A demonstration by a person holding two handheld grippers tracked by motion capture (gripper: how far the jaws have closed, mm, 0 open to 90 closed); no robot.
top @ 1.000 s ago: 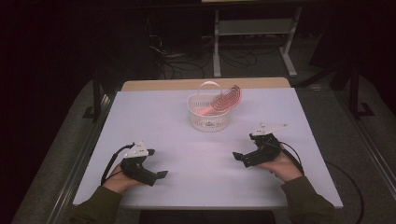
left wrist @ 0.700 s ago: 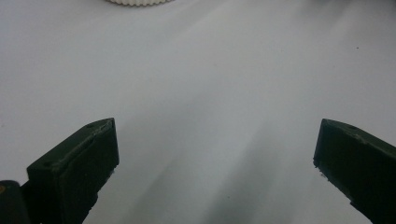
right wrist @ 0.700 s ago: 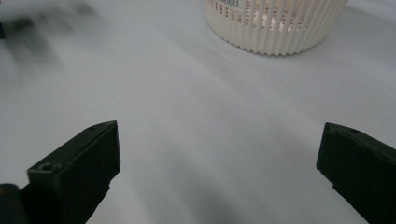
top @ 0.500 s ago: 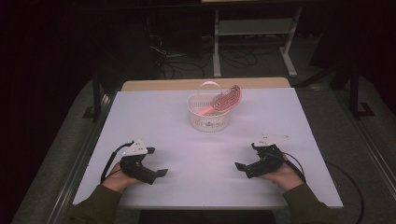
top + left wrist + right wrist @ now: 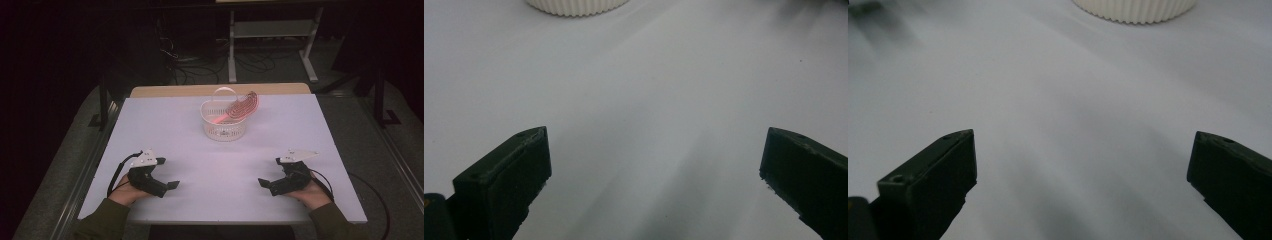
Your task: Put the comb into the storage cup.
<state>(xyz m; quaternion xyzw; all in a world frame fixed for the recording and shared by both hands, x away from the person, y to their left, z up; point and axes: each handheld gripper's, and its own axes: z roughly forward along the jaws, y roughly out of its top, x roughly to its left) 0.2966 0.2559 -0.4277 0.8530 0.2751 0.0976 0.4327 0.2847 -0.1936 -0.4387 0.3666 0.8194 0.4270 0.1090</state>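
Your left tongs (image 5: 172,185) rest wide apart on the near left of the white desk (image 5: 170,125), gripping nothing. Far from them at centre stands the white ribbed basket (image 5: 223,127), a pink ridged piece (image 5: 241,106) propped inside. Your right tongs (image 5: 262,182) lie near right, likewise wide and holding nothing.

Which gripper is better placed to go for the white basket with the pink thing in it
Right, by a slight margin. The basket sits mid-table, and the pink ribbed piece leans toward the right gripper. The left gripper is about as far away. Both are open and empty.
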